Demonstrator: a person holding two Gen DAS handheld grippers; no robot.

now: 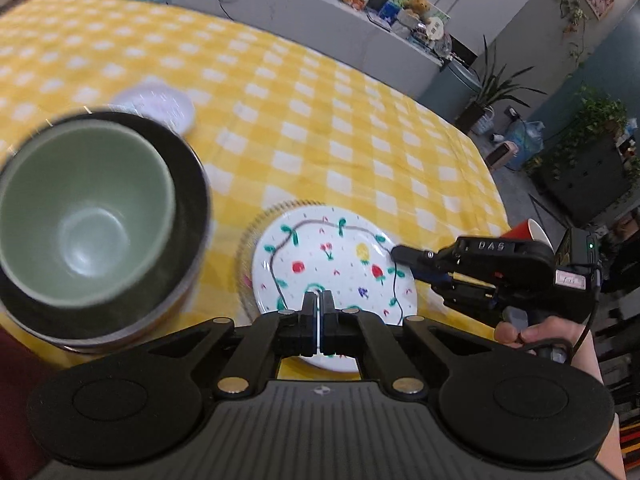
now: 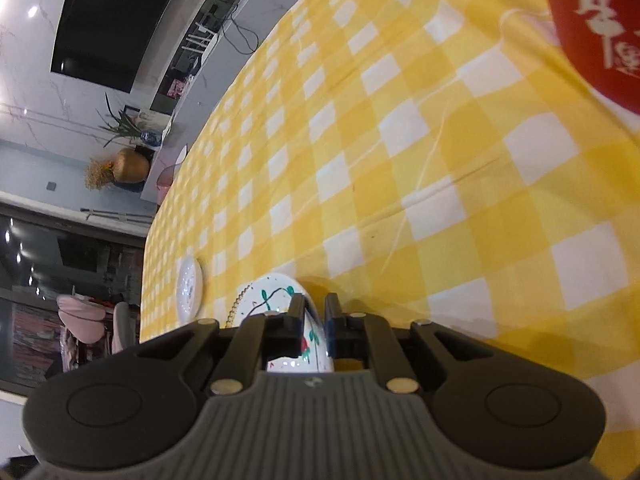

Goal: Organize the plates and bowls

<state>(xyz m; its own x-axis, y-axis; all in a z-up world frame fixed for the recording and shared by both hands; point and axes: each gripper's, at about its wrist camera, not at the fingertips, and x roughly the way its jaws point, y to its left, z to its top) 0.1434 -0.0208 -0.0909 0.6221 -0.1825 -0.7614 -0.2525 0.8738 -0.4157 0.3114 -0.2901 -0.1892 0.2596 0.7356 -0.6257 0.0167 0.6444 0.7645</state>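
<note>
green bowl [image 1: 80, 216] inside black bowl [image 1: 188, 208]

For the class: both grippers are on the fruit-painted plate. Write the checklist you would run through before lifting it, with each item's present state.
1. Left gripper clamped on the near rim of the painted plate: ok, jaws shut on it.
2. Right gripper astride the plate's right rim: ok; whether it pinches firmly: cannot tell.
3. Gold-rimmed plate underneath left free: cannot tell.
4. Green bowl settled inside the black bowl: ok.
5. Small white plate apart from the stack: ok.
6. Red paper cup clear of the right hand: cannot tell, it sits behind the gripper.
</note>
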